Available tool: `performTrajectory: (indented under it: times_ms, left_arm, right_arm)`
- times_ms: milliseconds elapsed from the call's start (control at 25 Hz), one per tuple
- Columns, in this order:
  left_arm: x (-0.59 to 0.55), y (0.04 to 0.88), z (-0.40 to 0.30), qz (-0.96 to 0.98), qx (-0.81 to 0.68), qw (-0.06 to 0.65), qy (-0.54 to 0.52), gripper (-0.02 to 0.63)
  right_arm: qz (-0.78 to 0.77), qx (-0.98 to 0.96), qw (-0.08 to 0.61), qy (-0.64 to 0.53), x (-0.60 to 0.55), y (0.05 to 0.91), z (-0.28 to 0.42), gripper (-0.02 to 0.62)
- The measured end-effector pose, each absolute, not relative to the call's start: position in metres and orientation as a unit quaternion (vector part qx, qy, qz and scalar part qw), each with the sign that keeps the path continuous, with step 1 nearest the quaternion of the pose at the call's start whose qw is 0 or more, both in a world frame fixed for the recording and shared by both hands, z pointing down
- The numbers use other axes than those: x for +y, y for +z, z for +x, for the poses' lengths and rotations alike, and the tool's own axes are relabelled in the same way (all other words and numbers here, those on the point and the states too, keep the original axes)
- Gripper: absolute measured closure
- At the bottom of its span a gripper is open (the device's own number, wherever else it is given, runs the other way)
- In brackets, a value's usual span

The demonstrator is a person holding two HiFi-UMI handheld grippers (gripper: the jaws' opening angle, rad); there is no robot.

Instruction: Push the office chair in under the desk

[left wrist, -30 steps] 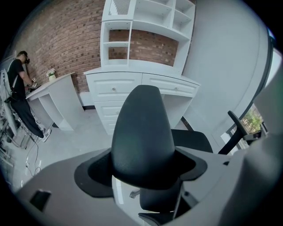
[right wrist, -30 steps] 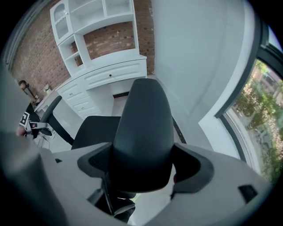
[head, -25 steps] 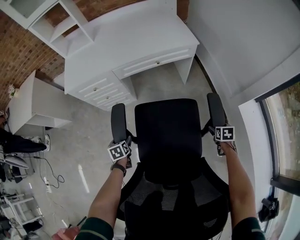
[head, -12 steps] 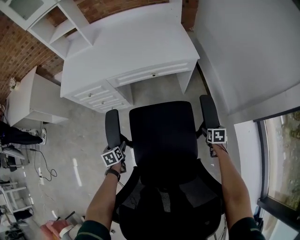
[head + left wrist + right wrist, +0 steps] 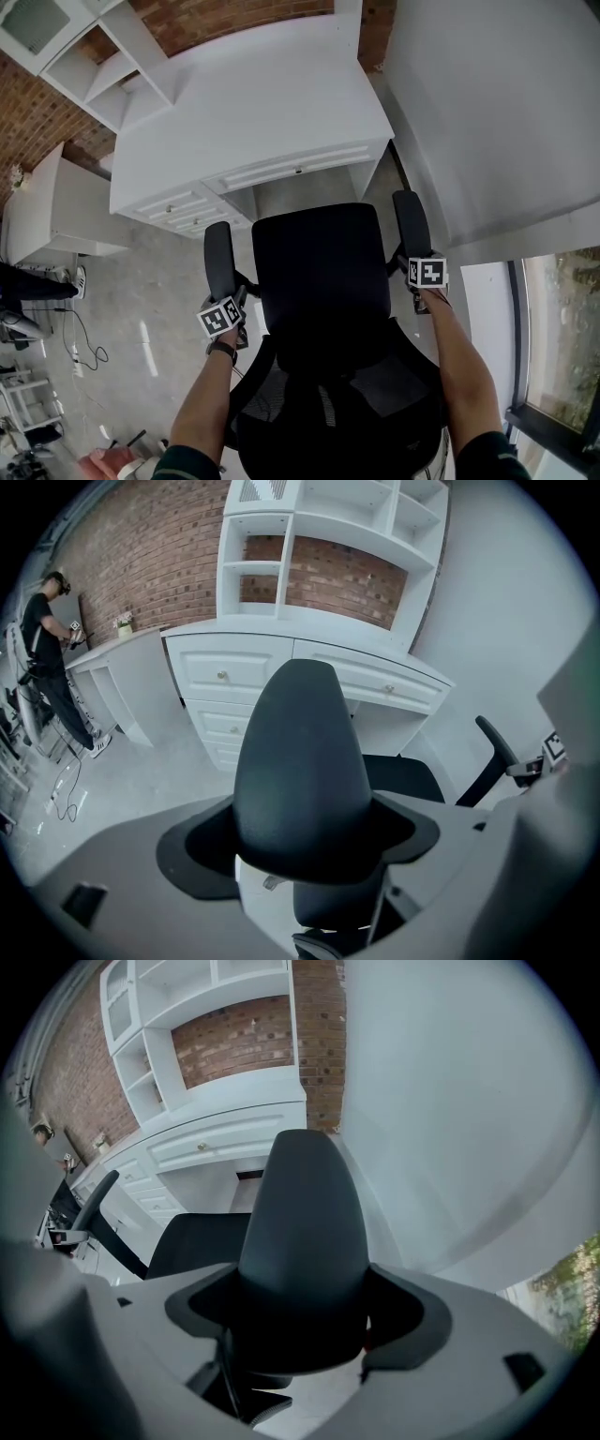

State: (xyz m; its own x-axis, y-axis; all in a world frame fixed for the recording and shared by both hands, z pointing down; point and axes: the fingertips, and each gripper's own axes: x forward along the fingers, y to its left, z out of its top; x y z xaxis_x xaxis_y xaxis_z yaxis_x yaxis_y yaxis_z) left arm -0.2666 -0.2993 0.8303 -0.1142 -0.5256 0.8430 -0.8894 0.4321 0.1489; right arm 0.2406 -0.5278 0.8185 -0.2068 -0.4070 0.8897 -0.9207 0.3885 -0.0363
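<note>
**Change noted.** Compared with a second ago, the office chair [image 5: 323, 272] is found closer to the bench [image 5: 253, 112]. The strip of bare floor [image 5: 298, 190] between the seat front and the knee opening has narrowed, and more of the bench top is now seen ahead of the chair. The push is therefore judged to be under way and roughly on line with the opening beside the drawers [image 5: 183, 204]. The seat is not yet beneath the bench; its front edge is near the opening but short of it.

**Left tool.** The left tool [image 5: 228, 302] is clamped on the rear end of the left armrest [image 5: 218, 255]. In the left gripper view the pad is seated between the jaws, which are closed against its sides with no gap seen.

**Right tool.** The right tool [image 5: 418, 262] is likewise clenched on the rear end of the right armrest [image 5: 409, 221], with the pad held firmly between its jaws.

**Assessment.** With both armrests held at matching points, a straight, even push is judged sufficient. Armrest clearance under the bench edge cannot be confirmed from these views.
</note>
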Motion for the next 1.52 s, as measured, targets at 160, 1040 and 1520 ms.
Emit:
performTrajectory:
  times_ms: [160,1040,1520]
  left_arm:
    - [-0.322,0.833,-0.283,0.488,-0.724,0.446,0.197,0.209]
    - [-0.424,0.833,-0.333,0.481,-0.731,0.447,0.186,0.209]
    - [-0.420,0.835,-0.333,0.472,-0.737,0.453,0.171,0.207]
  right_arm:
    - [0.453,-0.718,0.435,0.301,-0.556,0.821,0.222,0.224]
    - [0.446,-0.721,0.444,0.291,-0.666,0.820,0.167,0.224]
    - [0.426,-0.723,0.461,0.287,-0.673,0.822,0.161,0.222]
